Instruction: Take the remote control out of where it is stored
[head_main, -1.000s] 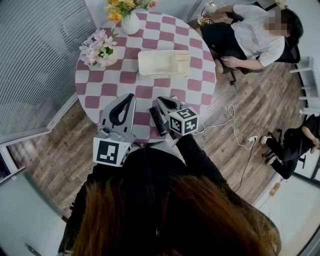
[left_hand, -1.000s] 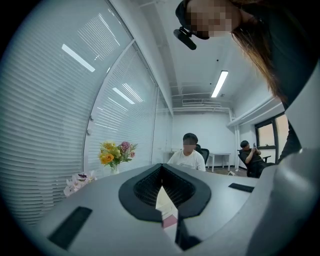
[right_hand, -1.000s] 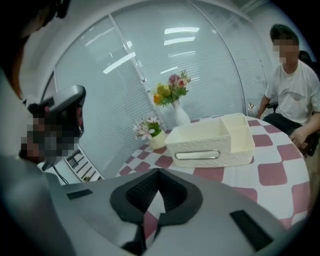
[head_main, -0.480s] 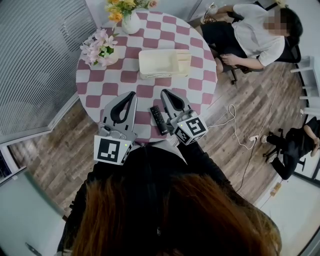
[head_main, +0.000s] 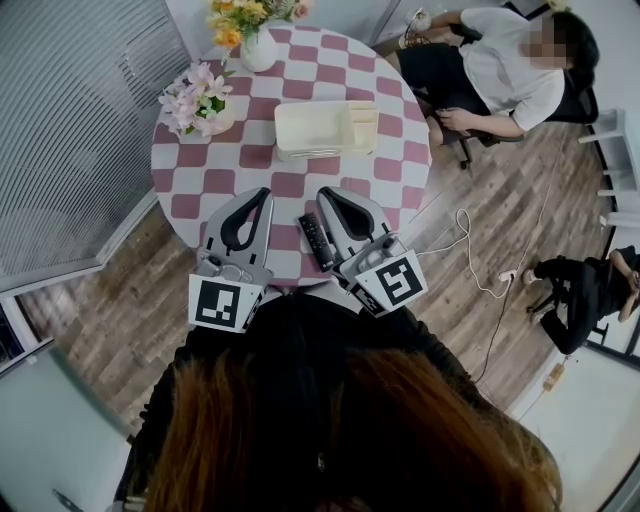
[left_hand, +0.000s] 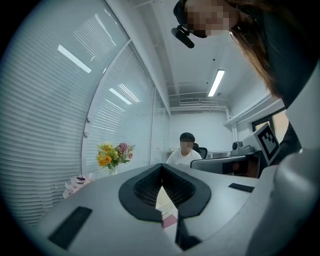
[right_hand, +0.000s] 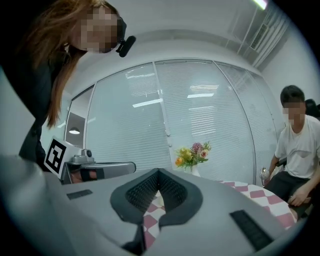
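Your right gripper (head_main: 327, 197) now sits higher, clear of the remote control (head_main: 314, 242) lying on the table (head_main: 250, 150). Its jaws and your left gripper's (head_main: 264, 194) are pressed together, empty, so removal looks done.

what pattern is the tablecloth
The tablecloth is pink and white checks, clearest in the head view.

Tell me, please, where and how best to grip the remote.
Across its narrow width near the middle, coming from above: the remote lies flat on the table, long and slim. The right gripper, beside it, would likely suit, once opened.
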